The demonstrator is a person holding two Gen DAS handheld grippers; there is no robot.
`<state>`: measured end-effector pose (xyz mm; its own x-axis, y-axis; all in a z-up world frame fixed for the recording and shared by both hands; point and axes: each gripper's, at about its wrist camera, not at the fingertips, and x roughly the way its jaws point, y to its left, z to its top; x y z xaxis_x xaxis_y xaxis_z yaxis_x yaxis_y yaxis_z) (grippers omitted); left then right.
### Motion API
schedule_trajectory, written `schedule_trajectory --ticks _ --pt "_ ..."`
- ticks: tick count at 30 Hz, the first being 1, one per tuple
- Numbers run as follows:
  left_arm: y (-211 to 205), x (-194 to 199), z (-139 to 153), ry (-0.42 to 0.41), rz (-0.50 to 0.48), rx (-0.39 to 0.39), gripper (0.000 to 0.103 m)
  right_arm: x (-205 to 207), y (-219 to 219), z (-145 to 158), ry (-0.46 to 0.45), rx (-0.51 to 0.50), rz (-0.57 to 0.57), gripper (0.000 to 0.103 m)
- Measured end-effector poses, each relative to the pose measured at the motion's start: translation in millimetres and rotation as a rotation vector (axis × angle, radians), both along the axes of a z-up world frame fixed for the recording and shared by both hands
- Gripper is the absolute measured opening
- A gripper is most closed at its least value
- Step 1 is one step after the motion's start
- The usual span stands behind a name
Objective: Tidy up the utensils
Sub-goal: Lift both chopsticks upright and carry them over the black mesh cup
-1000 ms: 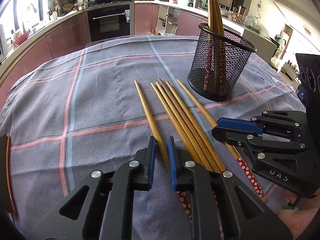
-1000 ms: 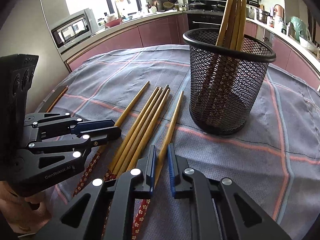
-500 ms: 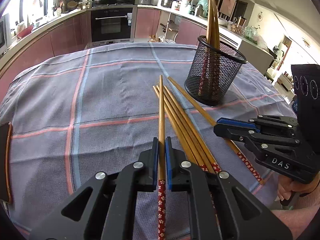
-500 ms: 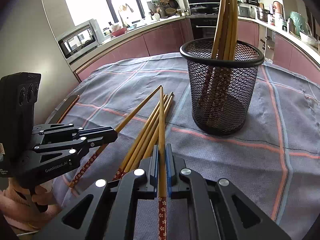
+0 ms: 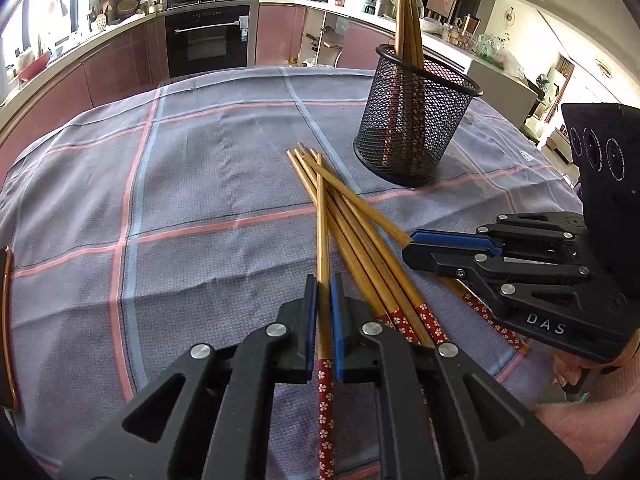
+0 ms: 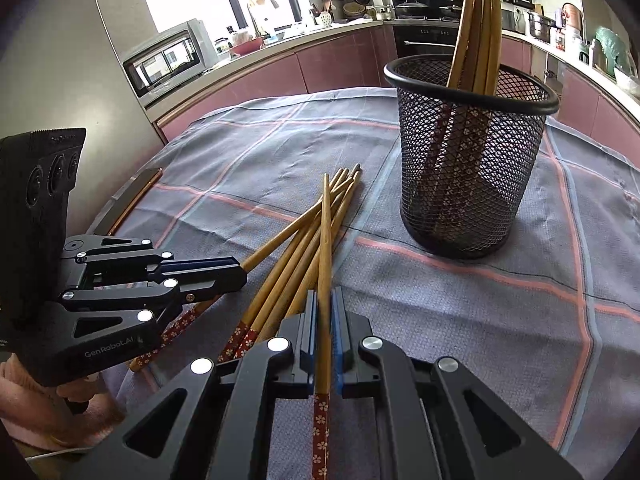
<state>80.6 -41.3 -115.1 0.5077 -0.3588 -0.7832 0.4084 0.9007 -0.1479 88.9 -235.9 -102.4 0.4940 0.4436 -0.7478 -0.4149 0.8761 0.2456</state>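
Chopsticks everywhere on this tabletop (image 5: 192, 184), which has a plaid grey-blue cloth over it. The left gripper (image 5: 323, 300) has its jaws clamped tight on one bamboo chopstick (image 5: 322, 216), pinched just above its red flowery handle end, tip pointing away toward the far side. Same deal with the right gripper (image 6: 325, 312): jaws closed on another single chopstick (image 6: 326, 232), held near the patterned end. Each held stick crosses over the loose bundle of chopsticks (image 5: 360, 248) lying on the cloth between the two grippers. The black mesh holder (image 6: 468, 152) stands upright just beyond the bundle, with several chopsticks in it, red ends down.
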Motion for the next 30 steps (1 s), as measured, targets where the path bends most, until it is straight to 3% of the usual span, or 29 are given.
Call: schedule_trajectory --ticks 5,9,15,20,23,30 --pt "0 6 -2 0.005 0.001 0.001 0.008 5 2 -1 -0.001 -0.006 -0.005 0.007" --pt "-2 13 -2 0.006 -0.008 0.001 0.017 10 5 -1 -0.004 -0.012 -0.004 0.007" --pt "-6 26 -2 0.003 -0.016 0.006 0.018 12 5 -1 -0.007 -0.014 0.0 0.007" --pt "-9 31 -2 -0.003 -0.018 0.024 0.017 10 3 -1 -0.01 -0.011 -0.003 0.006" --pt "-8 32 -3 -0.006 -0.005 0.032 0.009 9 1 1 -0.015 -0.008 -0.004 0.006" --pt "-3 29 0 0.005 0.016 0.003 0.007 3 -4 9 -0.042 0.003 -0.006 0.006"
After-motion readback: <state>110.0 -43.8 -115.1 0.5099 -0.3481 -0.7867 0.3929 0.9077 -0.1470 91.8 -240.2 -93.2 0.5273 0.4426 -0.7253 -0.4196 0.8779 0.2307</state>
